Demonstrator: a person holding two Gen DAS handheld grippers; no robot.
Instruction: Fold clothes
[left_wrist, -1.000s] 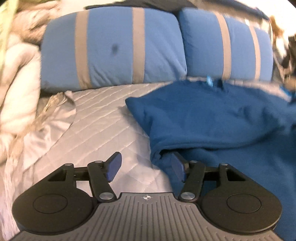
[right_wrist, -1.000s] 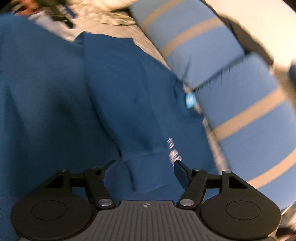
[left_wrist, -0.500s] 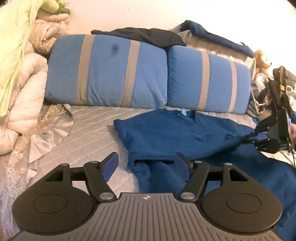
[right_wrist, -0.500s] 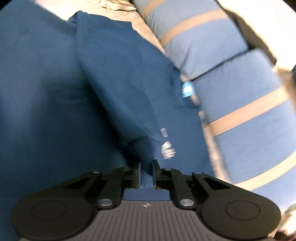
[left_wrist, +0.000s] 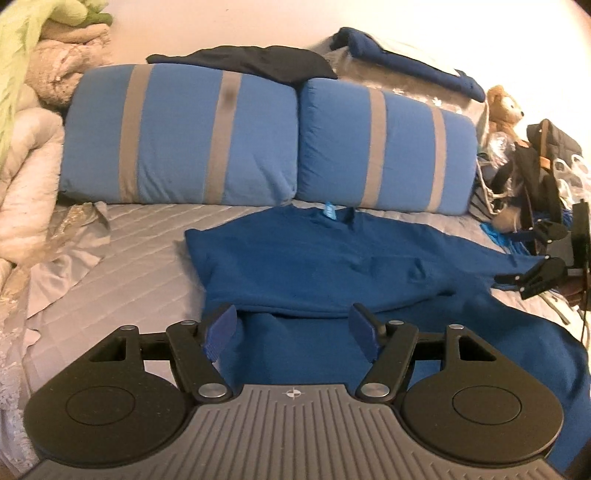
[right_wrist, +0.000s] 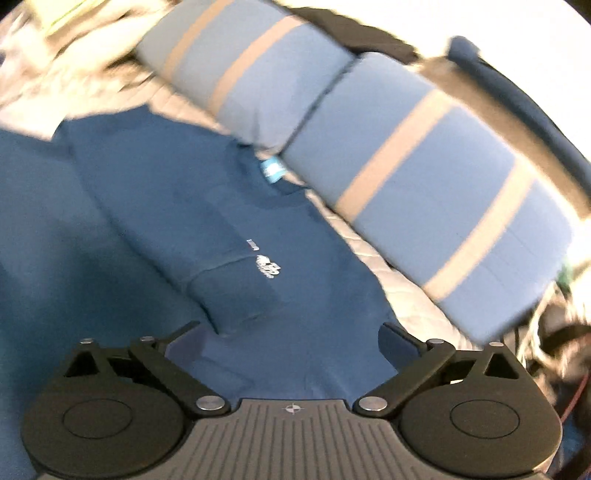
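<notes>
right gripper (right_wrist: 291, 332) opening, sleeve cuff (right_wrist: 236, 299) released onto sweatshirt (right_wrist: 177, 192)

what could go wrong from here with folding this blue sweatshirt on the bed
1. The sleeve cuff lies loose across the blue sweatshirt; the right gripper has its jaws opening with nothing between them, so the folded sleeve may slide out of place.
2. The collar sits right against the striped pillows, so a fold toward them could bunch up.
3. The left gripper hangs open over the folded edge and could snag both layers.
</notes>
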